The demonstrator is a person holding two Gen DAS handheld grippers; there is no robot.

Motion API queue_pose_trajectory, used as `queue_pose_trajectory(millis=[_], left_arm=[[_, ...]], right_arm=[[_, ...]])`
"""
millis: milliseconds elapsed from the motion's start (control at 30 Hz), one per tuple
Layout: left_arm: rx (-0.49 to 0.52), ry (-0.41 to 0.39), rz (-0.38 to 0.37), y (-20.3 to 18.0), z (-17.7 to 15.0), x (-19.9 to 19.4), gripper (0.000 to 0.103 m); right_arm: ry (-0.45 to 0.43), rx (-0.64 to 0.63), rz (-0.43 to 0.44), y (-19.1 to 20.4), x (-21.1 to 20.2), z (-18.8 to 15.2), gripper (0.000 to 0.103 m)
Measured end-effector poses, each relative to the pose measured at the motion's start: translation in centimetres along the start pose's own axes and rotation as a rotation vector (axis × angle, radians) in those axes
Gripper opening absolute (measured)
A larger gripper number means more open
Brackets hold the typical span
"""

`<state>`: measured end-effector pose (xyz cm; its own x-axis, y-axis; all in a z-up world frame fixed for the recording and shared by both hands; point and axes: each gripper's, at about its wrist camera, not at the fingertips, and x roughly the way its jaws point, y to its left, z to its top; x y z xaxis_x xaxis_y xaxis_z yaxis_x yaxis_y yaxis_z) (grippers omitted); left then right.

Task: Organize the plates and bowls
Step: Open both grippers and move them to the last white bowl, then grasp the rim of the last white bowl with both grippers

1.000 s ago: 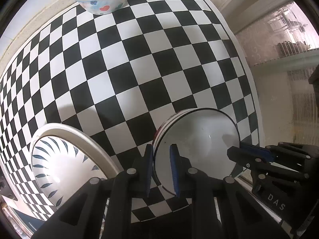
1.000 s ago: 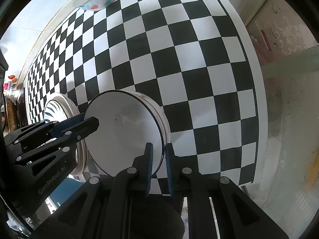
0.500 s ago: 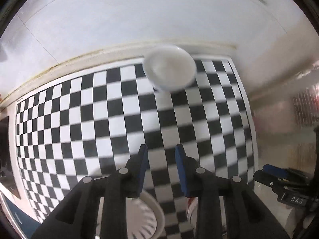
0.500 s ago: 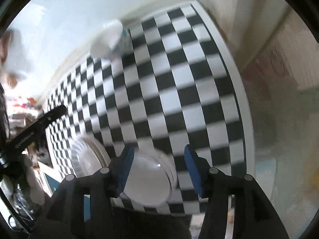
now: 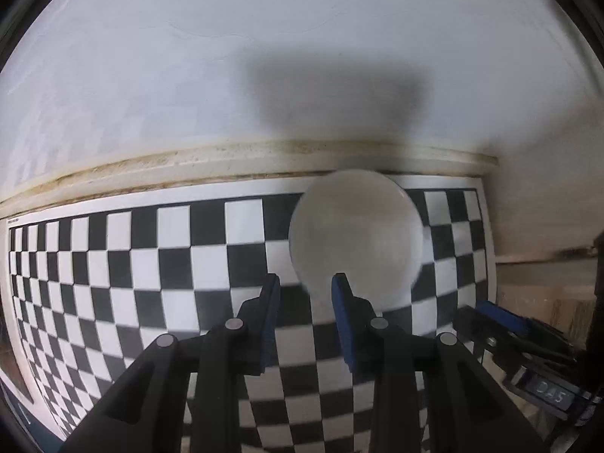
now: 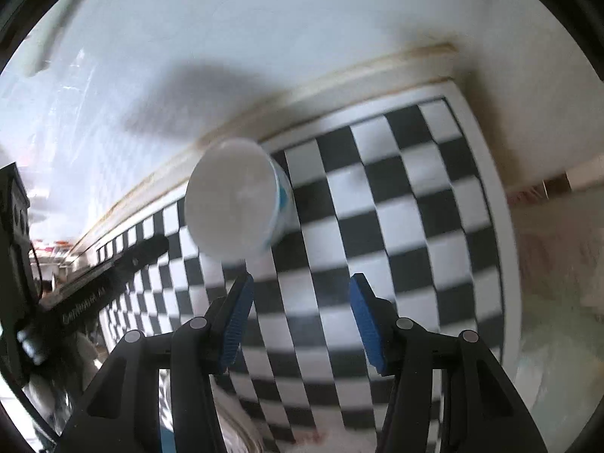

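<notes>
Bowl [image 5: 355,241] sits just beyond both empty grippers — left [image 5: 305,302], right [image 6: 300,298] — jaws parted

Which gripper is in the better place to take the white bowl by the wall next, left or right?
Probably the left. The left gripper already has the white bowl just beyond its open fingertips. The right gripper, open wider, has it up and to the left of its gap.
</notes>
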<state>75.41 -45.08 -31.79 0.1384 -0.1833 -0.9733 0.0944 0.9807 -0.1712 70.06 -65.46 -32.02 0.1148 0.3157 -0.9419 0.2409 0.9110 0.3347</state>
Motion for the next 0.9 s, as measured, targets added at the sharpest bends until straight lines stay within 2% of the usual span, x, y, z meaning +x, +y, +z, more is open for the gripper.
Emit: queue_pose_trajectory(millis=[233,300,367,400,467,633,900], left_arm=[[-0.014,0.067,-0.032,0.3,2.3,4.3,0.026],[-0.020,0.081,-0.055,0.6,2.4,5.0,0.026],[-0.018,0.088,-0.078,0.7,2.6,5.8,0.025],[-0.015,0.095,-0.085,0.7,2.7,6.0,0.021],[-0.007,0.097,-0.082,0.6,2.7,6.4,0.020],[0.009,0.080,-0.077,0.4,2.6,6.4,0.020],[0.034,0.046,-0.080,-0.1,2.2,4.6,0.020]], right_arm=[[0.055,0.040,-0.022,0.4,5.1,3.9,0.055],[0.069,0.053,-0.010,0.4,5.9,4.4,0.048],[0.095,0.056,-0.017,0.6,6.8,4.8,0.023],[0.108,0.059,-0.011,0.8,7.2,5.0,0.021],[0.115,0.055,-0.013,1.4,7.6,5.0,0.014],[0.112,0.018,-0.078,2.6,8.0,5.1,0.013],[0.105,0.015,-0.072,2.3,7.0,3.5,0.011]])
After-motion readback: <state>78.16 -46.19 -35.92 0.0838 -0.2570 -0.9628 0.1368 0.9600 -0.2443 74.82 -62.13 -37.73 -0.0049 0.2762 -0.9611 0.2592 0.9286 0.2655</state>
